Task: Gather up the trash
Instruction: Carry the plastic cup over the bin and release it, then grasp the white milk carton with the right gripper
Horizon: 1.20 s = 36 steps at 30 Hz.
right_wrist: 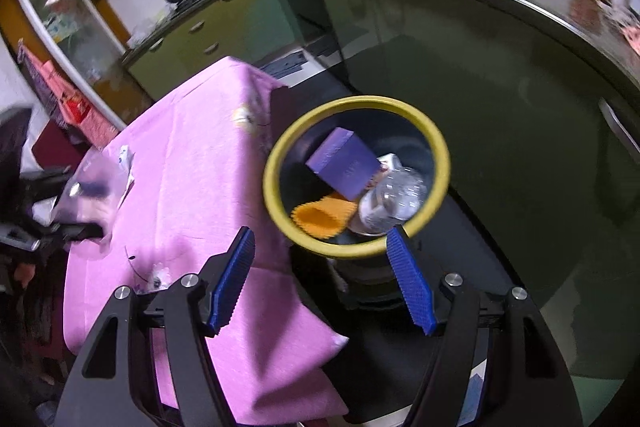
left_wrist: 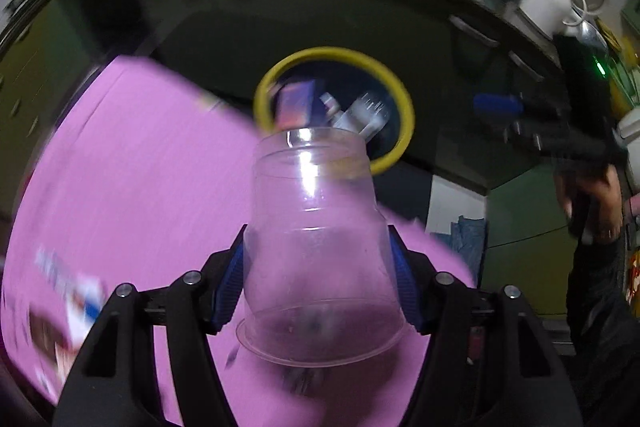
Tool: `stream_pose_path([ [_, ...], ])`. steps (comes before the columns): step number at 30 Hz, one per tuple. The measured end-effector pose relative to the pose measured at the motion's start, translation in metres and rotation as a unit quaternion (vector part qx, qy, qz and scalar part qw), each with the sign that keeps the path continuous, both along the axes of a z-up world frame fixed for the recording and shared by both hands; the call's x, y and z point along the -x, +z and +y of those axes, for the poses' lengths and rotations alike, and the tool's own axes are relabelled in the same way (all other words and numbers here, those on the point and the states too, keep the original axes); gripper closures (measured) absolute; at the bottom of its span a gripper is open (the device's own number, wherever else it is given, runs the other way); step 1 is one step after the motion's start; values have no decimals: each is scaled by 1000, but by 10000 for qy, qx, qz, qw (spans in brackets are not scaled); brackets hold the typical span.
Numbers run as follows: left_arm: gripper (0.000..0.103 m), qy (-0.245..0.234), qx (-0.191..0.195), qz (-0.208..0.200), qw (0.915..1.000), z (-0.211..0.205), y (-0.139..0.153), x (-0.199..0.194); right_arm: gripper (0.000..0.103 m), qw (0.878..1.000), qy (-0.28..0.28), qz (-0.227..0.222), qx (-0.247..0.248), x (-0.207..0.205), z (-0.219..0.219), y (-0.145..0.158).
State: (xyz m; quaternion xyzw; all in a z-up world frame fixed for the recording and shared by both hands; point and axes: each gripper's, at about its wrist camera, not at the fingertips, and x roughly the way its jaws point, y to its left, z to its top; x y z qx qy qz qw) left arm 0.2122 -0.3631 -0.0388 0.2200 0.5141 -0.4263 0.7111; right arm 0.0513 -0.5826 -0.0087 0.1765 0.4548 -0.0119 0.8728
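R gripper (right_wrist: 320,275) open over yellow-rimmed bin (right_wrist: 436,143) w/ purple box (right_wrist: 342,163), bottle (right_wrist: 394,197).

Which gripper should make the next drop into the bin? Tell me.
Left. The left gripper is shut on the clear plastic cup, facing the yellow-rimmed bin. The right gripper is open and empty above it.

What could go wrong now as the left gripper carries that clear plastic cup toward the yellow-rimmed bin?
1. The left gripper squeezes the thin clear plastic cup near its wide rim; it could buckle or slip out.
2. The yellow-rimmed bin sits beyond the edge of the pink tablecloth, so an early release might drop the cup on the table or floor.
3. The open right gripper hovers near the bin; the two could collide.
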Motion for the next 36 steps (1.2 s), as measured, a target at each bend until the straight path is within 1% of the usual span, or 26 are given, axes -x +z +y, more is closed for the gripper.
stream_pose_path([
  [2, 41, -232, 34, -15, 9997, -46, -6, -8, 35, 9999, -92, 13, -66, 8, -10, -4],
  [4, 40, -391, 26, -41, 9992, -79, -14, -13, 35, 9998, -182, 49, -113, 14, -19, -8],
  [6, 39, -484, 1, -56, 9988, -110, -28, -20, 35, 9995, -262, 85, -149, 19, -26, -12],
  [8, 39, -470, -152, -99, 9987, -135, -45, -29, 35, 9990, -380, 120, -184, 26, -36, -15],
  [9, 37, -447, -212, -85, 9987, -144, -50, -35, 35, 9988, -429, 128, -197, 29, -40, -16],
  [10, 31, -407, -262, -63, 9988, -149, -58, -41, 35, 9985, -494, 131, -215, 33, -46, -17],
  [12, 23, -333, -404, -45, 9986, -163, -75, -51, 35, 9979, -587, 131, -225, 39, -52, -19],
  [15, 23, -276, -523, -67, 9982, -174, -88, -57, 35, 9972, -684, 135, -270, 46, -59, -22],
  [16, 23, -244, -478, -53, 9985, -172, -86, -56, 35, 9970, -700, 135, -293, 48, -60, -23],
  [17, 23, -245, -354, -31, 9991, -168, -80, -54, 35, 9970, -699, 141, -307, 49, -60, -24],
  [18, 23, -263, -263, -51, 9993, -163, -72, -50, 35, 9970, -692, 146, -315, 50, -60, -25],
  [21, 22, -268, 107, -343, 9990, -145, -39, -31, 35, 9972, -648, 160, -346, 52, -56, -27],
  [23, 18, -161, 385, -507, 9978, -119, -16, -18, 35, 9973, -624, 148, -347, 53, -53, -28],
  [24, 16, -38, 558, -584, 9967, -98, -3, -11, 34, 9974, -611, 135, -348, 53, -52, -27],
  [26, 15, 175, 895, -572, 9942, -57, 16, 2, 34, 9978, -549, 98, -360, 50, -45, -25],
  [28, 15, 365, 1112, -590, 9914, -22, 26, 13, 34, 9985, -418, 82, -348, 45, -34, -23],
  [29, 15, 473, 1248, -615, 9891, 5, 31, 21, 34, 9988, -348, 77, -339, 43, -28, -21],
  [31, 14, 700, 1411, -714, 9849, 46, 36, 34, 34, 9995, -101, 66, -292, 35, -9, -17],
  [32, 13, 896, 1466, -830, 9816, 71, 36, 41, 34, 9996, 8, 54, -265, 30, 0, -15],
  [34, 11, 1173, 1527, -992, 9763, 108, 33, 54, 33, 9993, 271, 10, -239, 21, 20, -9],
  [35, 11, 1459, 1490, -1154, 9712, 133, 30, 61, 33, 9987, 465, -15, -208, 13, 34, -5],
  [36, 11, 1652, 1467, -1236, 9674, 149, 26, 65, 33, 9976, 665, -42, -176, 5, 49, -1],
])
